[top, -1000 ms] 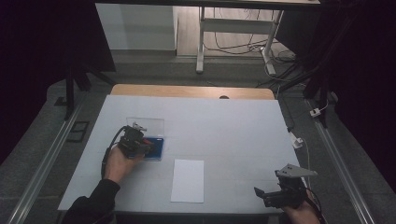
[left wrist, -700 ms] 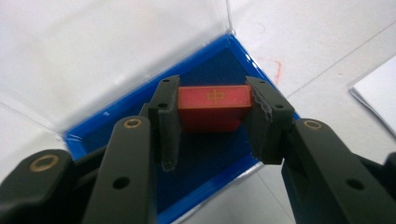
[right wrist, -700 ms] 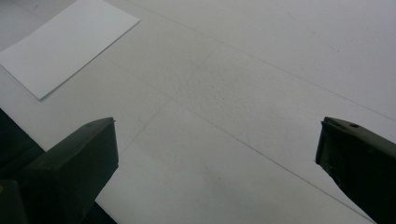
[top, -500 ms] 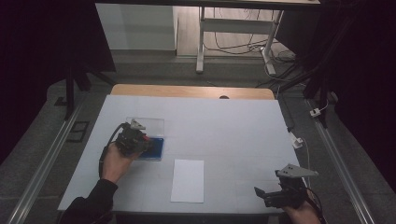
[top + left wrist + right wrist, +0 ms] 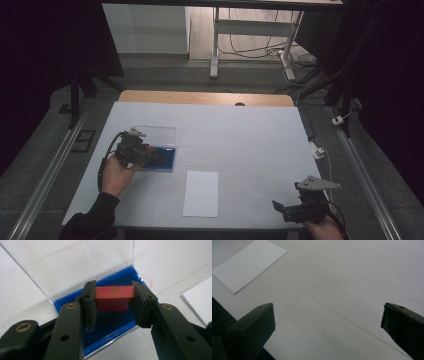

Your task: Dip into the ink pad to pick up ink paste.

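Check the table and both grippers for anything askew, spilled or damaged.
Nothing stands out. The left gripper is shut on the red block above the blue tray of the open clear box. The white sheet lies flat on the table. The right gripper is open and empty above it.

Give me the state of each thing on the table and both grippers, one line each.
Left gripper: shut on the red block.
Red block: clamped between the jaws, over the blue tray.
Blue tray: clear lid open, standing up.
White sheet: lying flat, untouched.
Right gripper: open, holding nothing.
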`<state>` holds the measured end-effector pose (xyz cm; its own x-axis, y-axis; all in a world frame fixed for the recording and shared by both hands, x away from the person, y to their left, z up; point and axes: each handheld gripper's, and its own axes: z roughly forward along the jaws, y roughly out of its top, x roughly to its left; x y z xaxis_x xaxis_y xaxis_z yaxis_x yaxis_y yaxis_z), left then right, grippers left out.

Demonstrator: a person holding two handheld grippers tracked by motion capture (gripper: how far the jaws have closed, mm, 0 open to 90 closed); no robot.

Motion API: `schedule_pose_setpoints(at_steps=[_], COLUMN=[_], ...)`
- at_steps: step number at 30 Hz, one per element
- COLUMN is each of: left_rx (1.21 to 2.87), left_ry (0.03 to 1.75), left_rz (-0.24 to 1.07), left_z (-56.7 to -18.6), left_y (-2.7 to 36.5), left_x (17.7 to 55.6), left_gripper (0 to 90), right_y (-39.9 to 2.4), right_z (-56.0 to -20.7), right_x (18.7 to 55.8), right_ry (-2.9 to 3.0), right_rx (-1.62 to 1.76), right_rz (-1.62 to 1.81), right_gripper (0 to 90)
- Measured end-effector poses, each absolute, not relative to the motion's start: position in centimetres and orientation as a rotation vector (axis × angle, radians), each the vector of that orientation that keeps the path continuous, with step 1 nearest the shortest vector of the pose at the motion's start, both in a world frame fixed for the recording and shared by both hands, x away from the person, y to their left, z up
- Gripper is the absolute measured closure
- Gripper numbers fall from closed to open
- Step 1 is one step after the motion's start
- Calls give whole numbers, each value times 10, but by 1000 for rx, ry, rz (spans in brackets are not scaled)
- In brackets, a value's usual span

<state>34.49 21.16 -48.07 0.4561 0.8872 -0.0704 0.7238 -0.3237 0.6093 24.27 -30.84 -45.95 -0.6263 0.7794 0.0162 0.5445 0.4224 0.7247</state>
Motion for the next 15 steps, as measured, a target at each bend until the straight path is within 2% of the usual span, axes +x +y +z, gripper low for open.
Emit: schedule_pose_setpoints(at_steps=[15], left_rx=[2202], left_ry=[1363], left_rz=[370], left_z=[-497], left_y=[209], left_x=[348], left_gripper=[586], right_y=[-308], right_z=[-460], right_x=[243], right_ry=[2360], right_rx=[1139], right_rz=[1025], right_gripper=[0])
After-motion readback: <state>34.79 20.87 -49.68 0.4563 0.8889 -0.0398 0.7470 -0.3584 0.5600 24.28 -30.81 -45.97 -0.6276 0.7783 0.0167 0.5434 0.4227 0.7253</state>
